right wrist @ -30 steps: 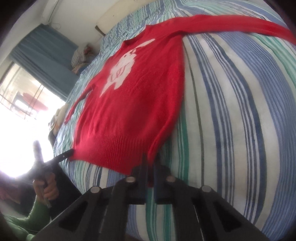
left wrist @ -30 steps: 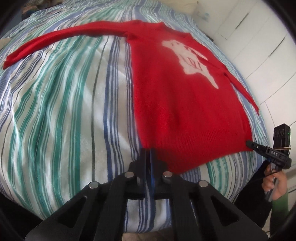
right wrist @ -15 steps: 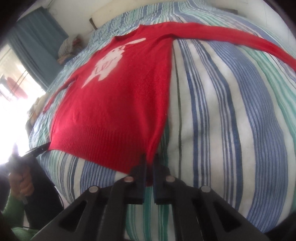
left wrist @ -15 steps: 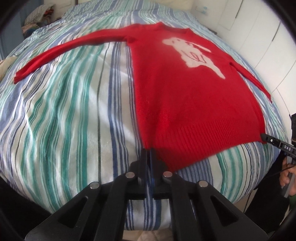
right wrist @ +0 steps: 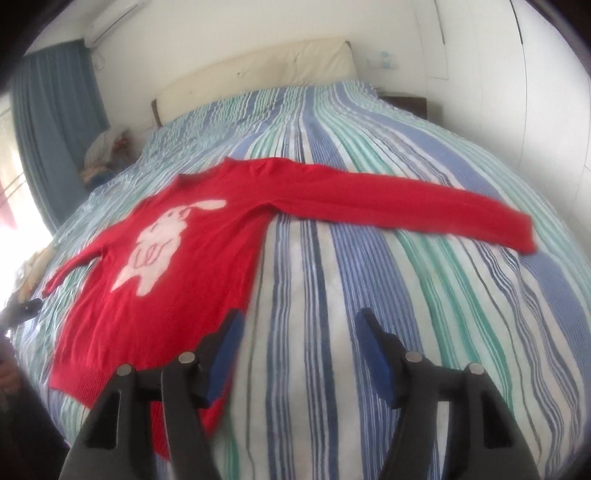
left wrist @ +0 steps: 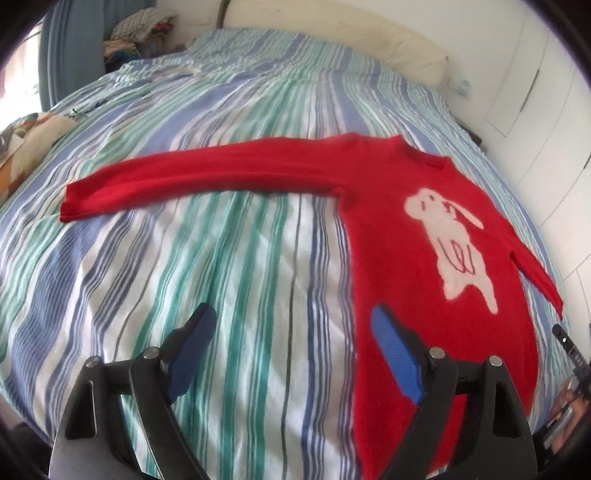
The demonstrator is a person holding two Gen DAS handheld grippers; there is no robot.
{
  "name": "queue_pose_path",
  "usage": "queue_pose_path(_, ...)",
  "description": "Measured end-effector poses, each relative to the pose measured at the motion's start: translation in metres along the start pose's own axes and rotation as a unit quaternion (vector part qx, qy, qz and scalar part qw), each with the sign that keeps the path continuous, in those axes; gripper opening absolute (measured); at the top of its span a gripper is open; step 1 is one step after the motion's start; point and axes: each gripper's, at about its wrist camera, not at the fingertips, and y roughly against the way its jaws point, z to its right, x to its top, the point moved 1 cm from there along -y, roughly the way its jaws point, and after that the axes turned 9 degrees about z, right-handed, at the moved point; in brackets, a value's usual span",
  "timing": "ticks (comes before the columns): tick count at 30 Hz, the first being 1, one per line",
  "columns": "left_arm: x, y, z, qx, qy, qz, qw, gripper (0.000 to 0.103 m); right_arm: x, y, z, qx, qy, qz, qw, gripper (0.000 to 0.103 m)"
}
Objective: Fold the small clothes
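Observation:
A red sweater (left wrist: 399, 236) with a white rabbit on its chest lies flat, face up, on the striped bed; it also shows in the right wrist view (right wrist: 207, 243). One sleeve (left wrist: 207, 177) stretches out to the left, the other (right wrist: 406, 203) to the right. My left gripper (left wrist: 291, 317) is open and empty above the sweater's left hem side; its right finger hangs over the red cloth. My right gripper (right wrist: 299, 321) is open and empty above the right hem side; its left finger hangs over the cloth.
The bed cover (left wrist: 184, 295) has blue, green and white stripes. A cream headboard (right wrist: 258, 70) stands at the far end. A pile of clothes (left wrist: 136, 33) lies by the blue curtain (right wrist: 55, 103). White cupboard doors (left wrist: 546, 110) line the right side.
Both grippers have let go of the sweater's hem corners, opened wide and lifted up and back. The sweater now lies flat on the bed.

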Motion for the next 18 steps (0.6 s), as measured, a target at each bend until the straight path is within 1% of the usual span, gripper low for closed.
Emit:
queue_pose_path(2, 0.001, -0.021, -0.004, 0.023, -0.005, -0.001, 0.9997, 0.087, 0.0, -0.018, 0.004, -0.017, -0.003, -0.001, 1.0, 0.062)
queue_pose_path(4, -0.006, -0.037, -0.01, 0.053, -0.017, -0.004, 0.9984, 0.088, -0.008, -0.032, 0.011, -0.03, -0.009, -0.015, 0.999, 0.062)
queue_pose_path(5, -0.012, -0.044, -0.015, 0.06, -0.018, -0.01, 0.998, 0.088, -0.014, -0.036, 0.014, -0.036, -0.011, -0.022, 0.999, 0.062)
queue_pose_path(7, -0.023, -0.052, -0.021, 0.059, -0.009, -0.019, 0.998, 0.092, -0.024, -0.04, 0.018, -0.044, -0.006, -0.031, 0.999, 0.063)
queue_pose_path(9, -0.024, -0.05, -0.016, 0.066, -0.013, -0.014, 0.9976, 0.102, -0.027, -0.038, 0.018, -0.046, 0.004, -0.023, 0.999, 0.065)
queue_pose_path(10, -0.025, -0.051, -0.013, 0.067, -0.02, -0.016, 0.9974, 0.102, -0.028, -0.038, 0.019, -0.049, 0.006, -0.021, 0.999, 0.068)
queue_pose_path(13, -0.029, -0.054, -0.009, 0.083, -0.037, -0.017, 0.9957, 0.102, -0.033, -0.041, 0.02, -0.053, 0.002, -0.019, 0.998, 0.069)
queue_pose_path(18, -0.028, -0.055, -0.009, 0.086, -0.038, -0.019, 0.9954, 0.103, -0.035, -0.045, 0.018, -0.057, 0.007, -0.018, 0.998, 0.075)
